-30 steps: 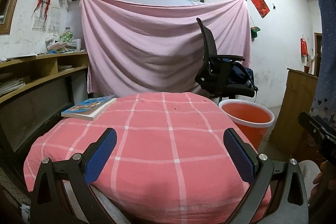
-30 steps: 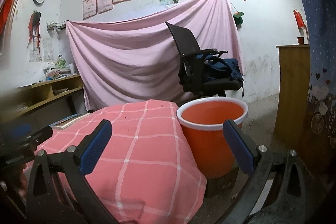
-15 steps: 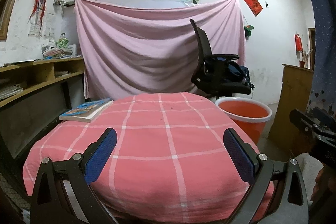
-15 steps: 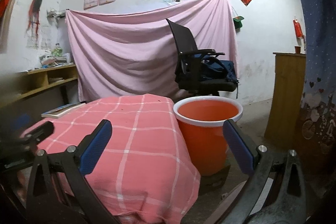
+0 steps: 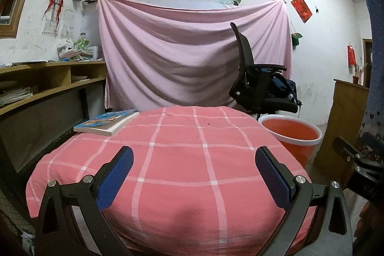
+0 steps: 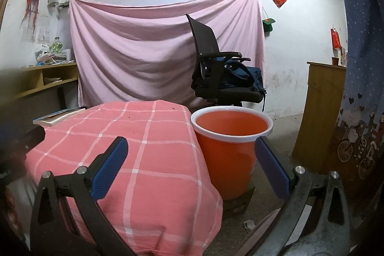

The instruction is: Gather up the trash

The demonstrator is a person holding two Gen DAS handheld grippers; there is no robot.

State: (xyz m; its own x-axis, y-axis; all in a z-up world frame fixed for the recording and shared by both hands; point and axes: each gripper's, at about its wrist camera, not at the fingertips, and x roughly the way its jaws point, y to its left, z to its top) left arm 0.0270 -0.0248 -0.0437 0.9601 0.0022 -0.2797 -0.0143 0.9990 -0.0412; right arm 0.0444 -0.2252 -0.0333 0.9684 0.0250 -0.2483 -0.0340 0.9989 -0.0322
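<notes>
Left wrist view: the left gripper (image 5: 194,174) is held spread wide over the pink checked cloth (image 5: 180,160), nothing pinched. A book (image 5: 106,121) is seen at the far left corner. The right gripper (image 6: 192,160) is likewise spread (and empty), the orange bucket (image 6: 228,148) framed just beside the cloth.

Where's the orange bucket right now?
The orange bucket stands on the floor just right of the pink checked table, in front of the black office chair. In the left wrist view it shows at centre right.
</notes>
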